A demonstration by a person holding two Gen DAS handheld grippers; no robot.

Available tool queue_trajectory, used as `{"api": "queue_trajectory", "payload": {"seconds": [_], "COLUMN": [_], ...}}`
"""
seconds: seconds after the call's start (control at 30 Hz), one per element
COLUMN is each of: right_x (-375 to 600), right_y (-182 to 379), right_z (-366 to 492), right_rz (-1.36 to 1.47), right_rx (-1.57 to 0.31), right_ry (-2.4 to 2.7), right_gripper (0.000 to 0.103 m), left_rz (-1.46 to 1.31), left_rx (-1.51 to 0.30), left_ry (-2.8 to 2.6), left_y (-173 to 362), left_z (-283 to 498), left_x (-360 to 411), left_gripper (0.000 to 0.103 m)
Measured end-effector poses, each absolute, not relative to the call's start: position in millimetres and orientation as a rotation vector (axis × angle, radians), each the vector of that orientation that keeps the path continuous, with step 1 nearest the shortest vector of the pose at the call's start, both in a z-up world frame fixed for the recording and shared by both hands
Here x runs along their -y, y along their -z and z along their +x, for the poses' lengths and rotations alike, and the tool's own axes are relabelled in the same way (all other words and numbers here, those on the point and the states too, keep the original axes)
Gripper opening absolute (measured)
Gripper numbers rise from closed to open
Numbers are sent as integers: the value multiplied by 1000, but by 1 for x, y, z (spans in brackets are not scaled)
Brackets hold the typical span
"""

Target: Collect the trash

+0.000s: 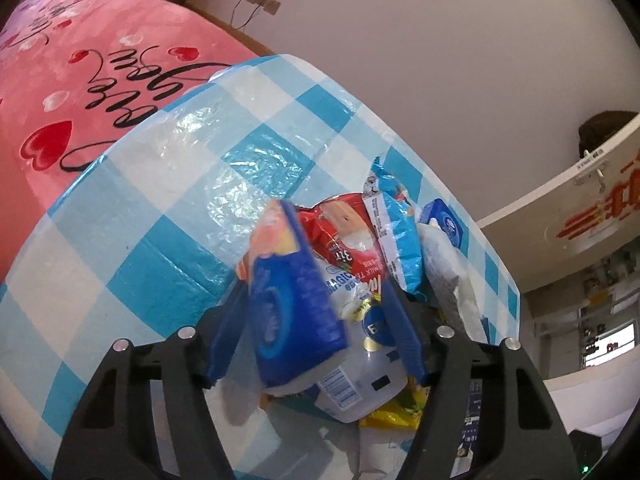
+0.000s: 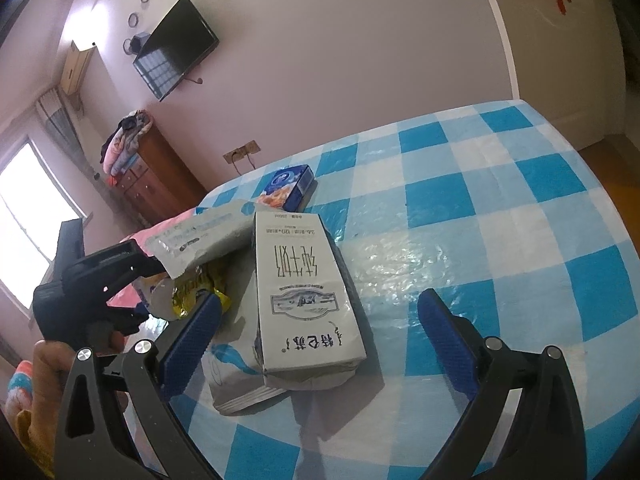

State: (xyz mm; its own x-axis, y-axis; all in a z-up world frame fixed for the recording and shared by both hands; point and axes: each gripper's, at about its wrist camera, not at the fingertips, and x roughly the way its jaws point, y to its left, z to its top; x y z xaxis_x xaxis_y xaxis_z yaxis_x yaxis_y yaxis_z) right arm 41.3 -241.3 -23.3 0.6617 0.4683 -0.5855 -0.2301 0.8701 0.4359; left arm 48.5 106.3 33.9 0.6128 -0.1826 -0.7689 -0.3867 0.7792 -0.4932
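A home bedroom: wall-mounted television (image 2: 176,48), wooden dresser (image 2: 156,184) (clothes piled on top), pink blanket (image 1: 80,92).

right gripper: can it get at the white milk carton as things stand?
Probably yes. The right gripper is open, the white milk carton lies between its fingers atop a white bag, nothing covering it. The left gripper works beside it, slightly crowding that side.
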Motion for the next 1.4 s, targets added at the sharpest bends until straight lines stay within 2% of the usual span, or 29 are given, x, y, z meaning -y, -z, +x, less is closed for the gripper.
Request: {"api": "queue_trajectory", "payload": {"seconds": [0.5,0.8,0.83,1.0,1.23,1.33,1.4], "right_x": [232,210,206,189,168,157,148], "right_y": [18,7,6,2,-1,-2,-2], "right_z": [37,14,10,-8,-28,-38,-44], "right_rz": [290,209,196,105,79,66,53], "right_rx": [-730,-690,-682,-645,-631,-617,-610], "right_ry": [-409,-447,-454,-478,-546,-578,-609], "right_gripper": [97,97,97,97,97,97,97], "left_rz": [-506,-483,-486,-523,-569,-579,-589], "left_rx": [-984,-937,-941,-952,-946,-949,-953], "left_ry": [70,113,109,123,123,124,130], "left_y": [-38,-40,-37,-25,-15,-13,-10], "left_z": [-10,-47,-48,-57,-75,-80,-84], "left_x": [-61,-74,-77,-88,-105,-111,-115], "left_gripper": [65,66,64,44,38,28,25]}}
